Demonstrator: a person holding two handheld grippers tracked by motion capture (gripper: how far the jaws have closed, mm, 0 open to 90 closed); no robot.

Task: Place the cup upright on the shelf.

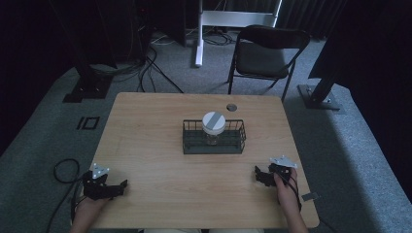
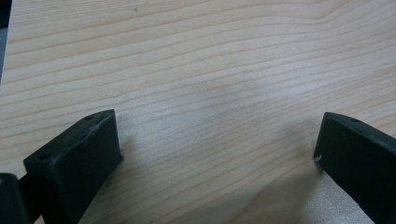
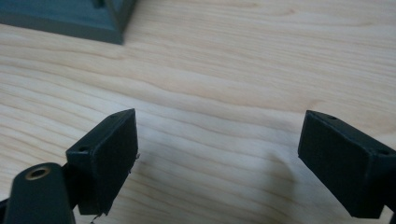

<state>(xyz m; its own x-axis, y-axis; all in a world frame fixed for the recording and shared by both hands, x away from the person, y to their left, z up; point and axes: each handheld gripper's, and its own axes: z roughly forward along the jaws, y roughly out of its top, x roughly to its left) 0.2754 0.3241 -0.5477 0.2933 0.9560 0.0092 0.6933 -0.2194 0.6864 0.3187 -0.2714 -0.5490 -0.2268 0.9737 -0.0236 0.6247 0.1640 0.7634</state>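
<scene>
A dark wire basket [image 1: 214, 137] stands in the middle of the wooden table [image 1: 160, 174]. Inside it a clear jar with a white lid [image 1: 213, 122] stands upright. My left gripper [image 1: 121, 186] rests at the table's front left corner, jaws wide apart over bare wood [image 2: 215, 135]. My right gripper [image 1: 260, 174] rests near the front right edge, also open with nothing between its jaws [image 3: 219, 140]. The basket's base corner [image 3: 70, 21] lies at the top left of the right gripper view.
A small round grommet [image 1: 231, 107] sits near the table's far edge. A black folding chair [image 1: 267, 51] stands beyond the table. Cables [image 1: 145, 68] run over the grey carpet, and dark stand bases [image 1: 87, 90] flank the table.
</scene>
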